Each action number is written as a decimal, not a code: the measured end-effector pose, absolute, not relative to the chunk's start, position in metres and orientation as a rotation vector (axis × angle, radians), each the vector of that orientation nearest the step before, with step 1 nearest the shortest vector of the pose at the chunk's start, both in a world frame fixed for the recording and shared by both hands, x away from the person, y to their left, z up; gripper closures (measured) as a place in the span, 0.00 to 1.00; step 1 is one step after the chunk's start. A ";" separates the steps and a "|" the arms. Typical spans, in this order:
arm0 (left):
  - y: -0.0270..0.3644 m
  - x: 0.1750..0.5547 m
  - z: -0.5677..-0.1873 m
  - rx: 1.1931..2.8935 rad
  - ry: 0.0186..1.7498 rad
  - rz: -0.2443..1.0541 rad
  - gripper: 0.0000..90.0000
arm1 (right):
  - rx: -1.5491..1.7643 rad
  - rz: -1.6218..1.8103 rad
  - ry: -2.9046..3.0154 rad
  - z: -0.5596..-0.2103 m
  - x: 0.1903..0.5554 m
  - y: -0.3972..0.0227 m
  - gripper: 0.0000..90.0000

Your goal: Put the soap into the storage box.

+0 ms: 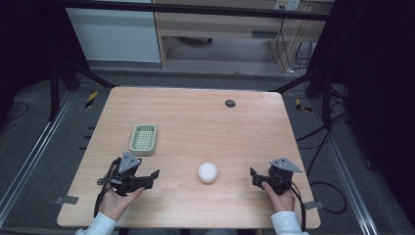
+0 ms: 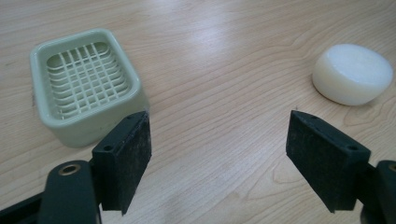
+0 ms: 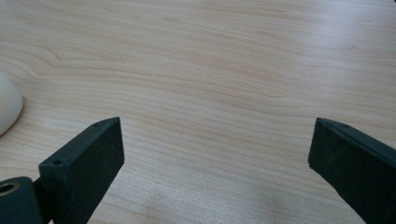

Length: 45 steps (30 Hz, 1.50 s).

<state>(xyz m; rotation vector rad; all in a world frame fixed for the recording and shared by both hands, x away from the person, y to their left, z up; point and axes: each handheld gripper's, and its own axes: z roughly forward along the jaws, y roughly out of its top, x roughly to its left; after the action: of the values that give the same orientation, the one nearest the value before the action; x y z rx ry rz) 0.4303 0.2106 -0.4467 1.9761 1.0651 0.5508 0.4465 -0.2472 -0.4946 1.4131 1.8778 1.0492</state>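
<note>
Plain wood table (image 1: pixel 195 122); soap puck (image 1: pixel 207 172) between both wide-open, empty grippers (image 1: pixel 155 175) (image 1: pixel 252 172), probably slippery, so pinch its flat sides.

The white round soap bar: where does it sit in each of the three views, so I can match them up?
High view: white round soap bar lies at lower centre of the wooden table, between the two hand-held grippers.
Left gripper view: upper right, beyond the right jaw.
Right gripper view: cut off at the left edge.
Shared landmark: the table's wood grain; the green slatted soap dish also links the high view and the left gripper view.
</note>
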 end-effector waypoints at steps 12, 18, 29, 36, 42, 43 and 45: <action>0.187 0.437 -0.444 2.043 0.996 0.523 0.24 | 1.416 1.048 1.884 -0.495 0.447 -0.247 0.04; 0.178 0.440 -0.441 2.072 0.967 0.517 0.24 | 1.409 1.042 1.889 -0.495 0.447 -0.247 0.04; 0.154 0.445 -0.428 2.092 0.895 0.508 0.23 | 1.413 1.047 1.891 -0.496 0.447 -0.247 0.04; 0.138 0.448 -0.423 2.127 0.856 0.506 0.23 | 1.425 1.054 1.890 -0.495 0.447 -0.247 0.04; 0.127 0.450 -0.418 2.133 0.831 0.495 0.22 | 1.426 1.057 1.886 -0.495 0.447 -0.247 0.04; 0.124 0.451 -0.417 2.138 0.826 0.488 0.22 | 1.426 1.055 1.886 -0.495 0.447 -0.247 0.04; 0.120 0.452 -0.416 2.152 0.815 0.480 0.22 | 1.419 1.051 1.887 -0.496 0.447 -0.247 0.04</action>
<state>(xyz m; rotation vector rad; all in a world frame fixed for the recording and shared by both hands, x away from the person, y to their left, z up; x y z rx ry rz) 0.4517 0.1205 -0.4160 2.1524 0.8151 0.4797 0.4470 -0.2470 -0.4957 1.4194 1.8866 1.0512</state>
